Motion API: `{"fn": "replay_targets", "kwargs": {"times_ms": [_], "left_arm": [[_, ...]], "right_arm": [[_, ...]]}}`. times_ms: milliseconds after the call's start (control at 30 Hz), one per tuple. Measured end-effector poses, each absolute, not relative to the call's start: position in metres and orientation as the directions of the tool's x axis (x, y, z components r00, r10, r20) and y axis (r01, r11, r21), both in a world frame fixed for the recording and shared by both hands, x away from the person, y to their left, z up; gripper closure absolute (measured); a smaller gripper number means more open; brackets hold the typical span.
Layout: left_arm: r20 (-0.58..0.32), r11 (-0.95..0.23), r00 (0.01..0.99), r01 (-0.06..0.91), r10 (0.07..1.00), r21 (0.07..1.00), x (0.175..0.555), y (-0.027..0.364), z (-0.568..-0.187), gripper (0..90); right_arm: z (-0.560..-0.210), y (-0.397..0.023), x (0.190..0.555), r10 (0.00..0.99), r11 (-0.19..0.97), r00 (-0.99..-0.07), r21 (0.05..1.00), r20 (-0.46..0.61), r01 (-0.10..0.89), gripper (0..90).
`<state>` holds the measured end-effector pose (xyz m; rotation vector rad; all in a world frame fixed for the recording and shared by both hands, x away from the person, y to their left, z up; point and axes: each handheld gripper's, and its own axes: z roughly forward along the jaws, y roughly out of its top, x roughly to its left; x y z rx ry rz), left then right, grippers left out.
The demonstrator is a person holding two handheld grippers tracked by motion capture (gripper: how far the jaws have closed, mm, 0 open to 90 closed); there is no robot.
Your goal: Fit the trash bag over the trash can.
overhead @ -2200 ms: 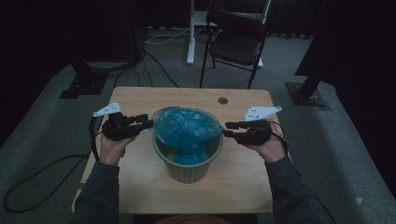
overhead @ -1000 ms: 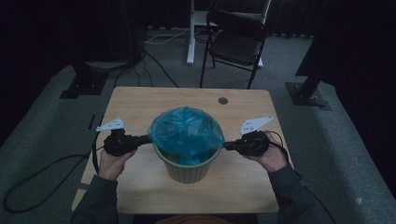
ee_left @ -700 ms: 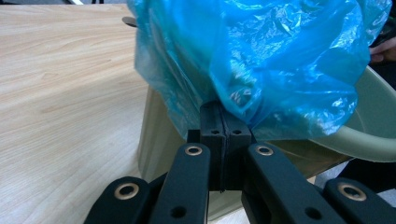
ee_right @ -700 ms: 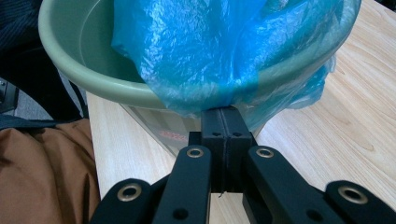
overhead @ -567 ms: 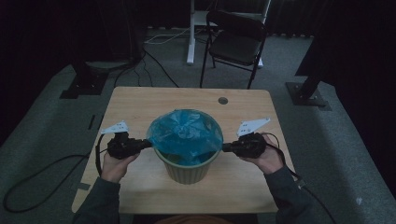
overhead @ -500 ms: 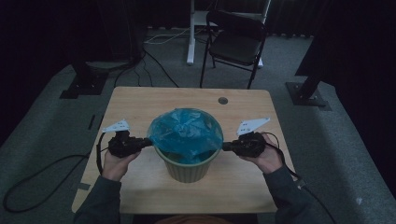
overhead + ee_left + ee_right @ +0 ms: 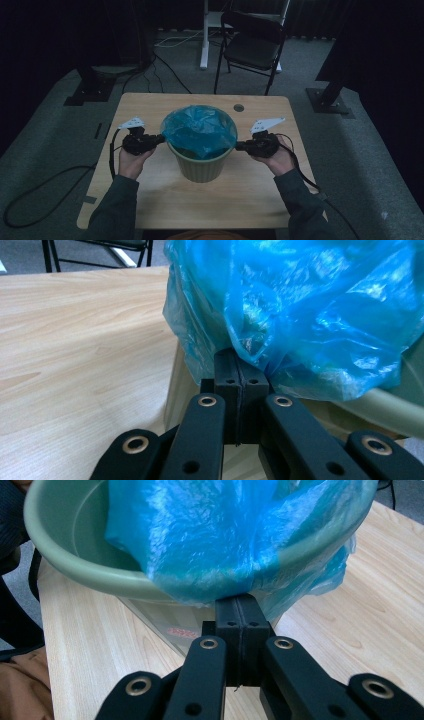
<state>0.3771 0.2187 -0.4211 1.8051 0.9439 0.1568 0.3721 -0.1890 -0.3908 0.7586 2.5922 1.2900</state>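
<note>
The thin blue plastic bag (image 7: 199,131) sits in the round green plastic bin (image 7: 200,167), mid wooden surface (image 7: 150,200). Left hand-held gripper (image 7: 239,385) & right hand-held gripper (image 7: 239,625) each pinch the bag's edge tight. They hold opposite sides, prob. to stretch it over the rim.

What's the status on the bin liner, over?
Left gripper shut on blue liner, right gripper shut on its opposite edge. Liner stretched over green bin rim, folded down outside. Nothing in the way.
</note>
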Motion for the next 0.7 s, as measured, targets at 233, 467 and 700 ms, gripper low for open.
{"fn": "replay_targets", "kwargs": {"times_ms": [233,467,700], "left_arm": [[-0.308,-0.168,0.685,0.534,0.66,0.829,0.374,0.218,-0.427,89.7],[-0.299,-0.138,0.657,0.527,0.692,0.839,0.366,0.238,-0.422,75.4],[-0.3,-0.086,0.649,0.493,0.7,0.866,0.358,0.259,-0.409,66.8]], "right_arm": [[-0.399,-0.184,0.371,0.494,0.533,-0.866,0.758,0.084,0.377,90.0],[-0.39,-0.202,0.367,0.509,0.494,-0.857,0.788,0.081,0.368,73.1],[-0.374,-0.219,0.361,0.523,0.449,-0.849,0.824,0.071,0.345,64.9]]}}
